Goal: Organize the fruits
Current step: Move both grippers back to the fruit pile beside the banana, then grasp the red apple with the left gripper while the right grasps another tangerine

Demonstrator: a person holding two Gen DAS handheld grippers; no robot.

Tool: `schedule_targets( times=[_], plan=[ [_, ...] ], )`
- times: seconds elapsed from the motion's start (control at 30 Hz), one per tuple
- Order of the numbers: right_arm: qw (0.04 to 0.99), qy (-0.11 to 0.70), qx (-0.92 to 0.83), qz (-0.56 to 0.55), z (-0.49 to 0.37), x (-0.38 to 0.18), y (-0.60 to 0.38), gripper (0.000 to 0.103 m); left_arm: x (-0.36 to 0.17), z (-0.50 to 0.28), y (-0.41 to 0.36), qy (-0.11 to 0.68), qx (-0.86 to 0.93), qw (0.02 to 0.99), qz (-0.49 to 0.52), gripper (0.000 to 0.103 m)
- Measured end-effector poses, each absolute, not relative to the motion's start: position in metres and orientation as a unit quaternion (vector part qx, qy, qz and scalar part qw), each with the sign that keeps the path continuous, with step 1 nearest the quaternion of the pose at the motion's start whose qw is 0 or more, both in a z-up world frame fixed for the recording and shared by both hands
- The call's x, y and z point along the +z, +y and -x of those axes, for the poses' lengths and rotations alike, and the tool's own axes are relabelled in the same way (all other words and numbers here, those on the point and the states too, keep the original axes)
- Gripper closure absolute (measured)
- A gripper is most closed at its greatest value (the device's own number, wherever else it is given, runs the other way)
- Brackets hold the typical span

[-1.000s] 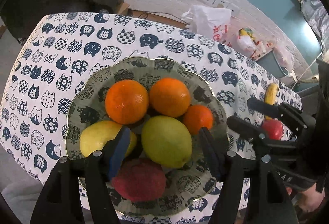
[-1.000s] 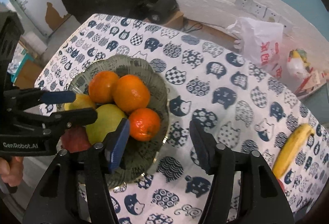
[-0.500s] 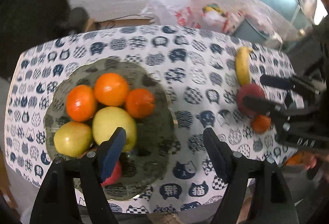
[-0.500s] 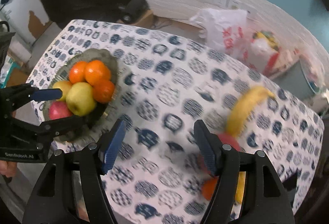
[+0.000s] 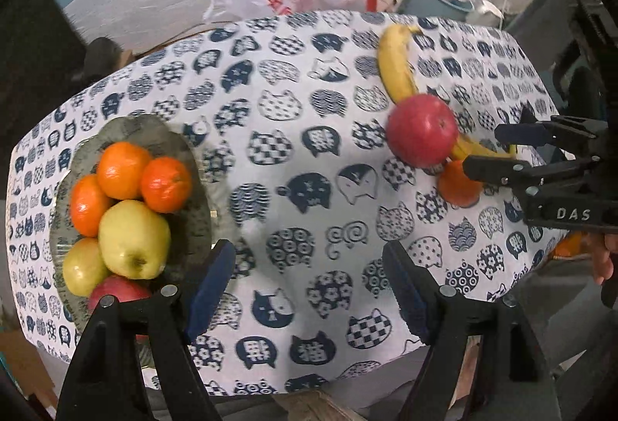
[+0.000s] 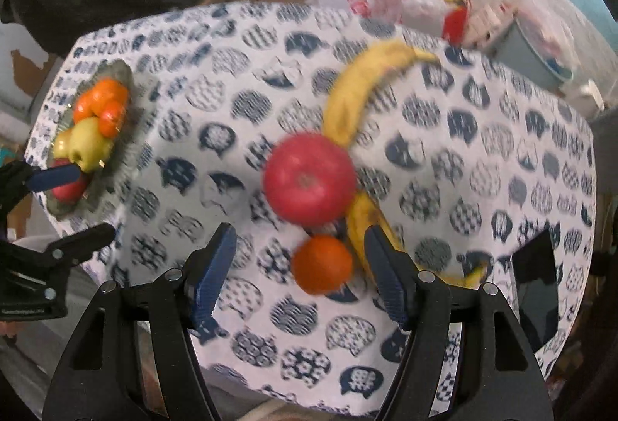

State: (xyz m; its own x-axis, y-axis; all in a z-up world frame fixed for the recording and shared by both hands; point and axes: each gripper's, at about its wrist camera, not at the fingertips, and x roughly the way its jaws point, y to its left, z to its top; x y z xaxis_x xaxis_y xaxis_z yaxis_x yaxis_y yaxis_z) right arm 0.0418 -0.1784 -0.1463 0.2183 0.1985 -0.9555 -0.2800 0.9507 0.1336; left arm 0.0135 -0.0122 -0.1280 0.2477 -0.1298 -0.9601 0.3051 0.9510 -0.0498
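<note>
Right wrist view shows the right claw (image 6: 299, 266) empty, its blue pads standing apart after just widening, with nothing pressed between them. Just ahead of it a small orange (image 6: 321, 263) lies on the cat-print cloth of the desk (image 6: 483, 150), seen between the two pads but not touched. Beyond the orange sits a red apple (image 6: 309, 178), and past that a banana (image 6: 359, 89) curves away; a second banana (image 6: 367, 216) lies beside the apple and runs under the right pad.

Left wrist view shows the left claw (image 5: 307, 280) also empty, its pads spread wide after widening a moment ago, over bare cloth only. To its left stands the plate (image 5: 185, 158), loaded with three oranges (image 5: 121, 170), a pale green apple (image 5: 133, 237), a second yellow-green fruit (image 5: 81, 266) and a red one (image 5: 116, 291) at the near edge.

Judged from this, the task is well under way: six fruits are gathered on the plate, while four remain loose at the far side of the desk, well apart from it. The small orange looks like the likeliest next pick.

Both claws point steeply down at the desk. A hand (image 5: 602, 258) shows at the edge of the left view, behind the right claw's body. The right view is blurred, so fine contact there is hard to read.
</note>
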Motion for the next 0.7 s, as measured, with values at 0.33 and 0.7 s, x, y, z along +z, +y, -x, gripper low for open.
schedule_targets(
  times=[0.33,0.7],
  plan=[
    [0.759,0.629,0.162,0.047,-0.032,-0.185,-0.191,0.035,-0.150,-0.014,-0.040,0.615,-0.149,0.768,-0.102,0.023],
    [0.751,0.630,0.179,0.088,-0.031,-0.204,-0.175,0.049,-0.162,-0.018,-0.048,0.627,-0.146,0.757,-0.111,0.023]
  ],
)
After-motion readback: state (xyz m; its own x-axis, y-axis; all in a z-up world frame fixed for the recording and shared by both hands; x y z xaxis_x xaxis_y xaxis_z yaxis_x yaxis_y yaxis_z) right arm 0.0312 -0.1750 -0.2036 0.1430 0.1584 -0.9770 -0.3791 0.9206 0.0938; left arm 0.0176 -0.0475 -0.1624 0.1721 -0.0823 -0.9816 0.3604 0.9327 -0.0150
